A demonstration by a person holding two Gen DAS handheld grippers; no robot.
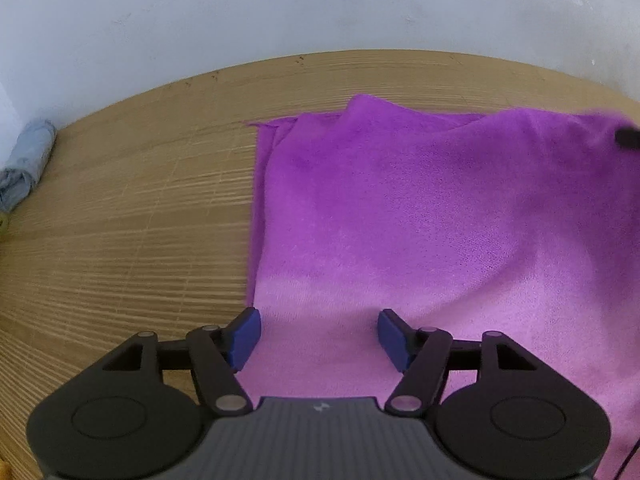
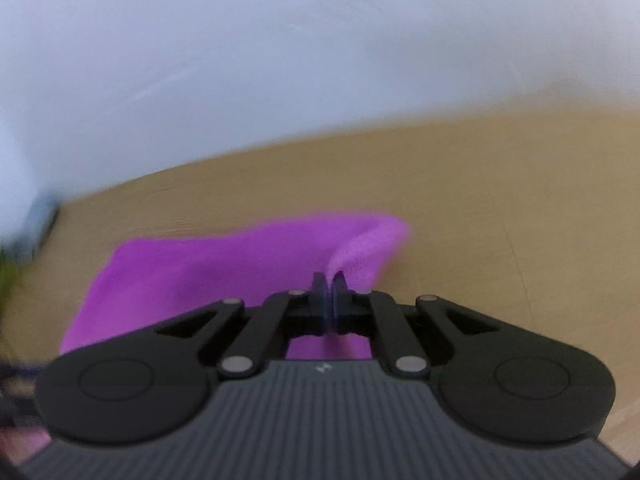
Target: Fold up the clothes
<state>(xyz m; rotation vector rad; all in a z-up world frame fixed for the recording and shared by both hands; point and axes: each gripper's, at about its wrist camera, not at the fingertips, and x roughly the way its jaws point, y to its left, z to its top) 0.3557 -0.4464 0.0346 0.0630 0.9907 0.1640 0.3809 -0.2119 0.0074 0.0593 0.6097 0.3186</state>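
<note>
A purple cloth lies spread on the wooden table, folded over itself with a doubled edge along its left side. My left gripper hovers open over the cloth's near left part, its blue pads apart with nothing between them. In the right wrist view, which is blurred, my right gripper is shut on a raised corner of the purple cloth, and the fabric rises in a fold from the jaws. A dark tip of the right gripper shows at the cloth's far right edge.
A rolled grey-blue cloth lies at the table's far left by the white wall. Bare wood stretches left of the purple cloth and to its right in the right wrist view.
</note>
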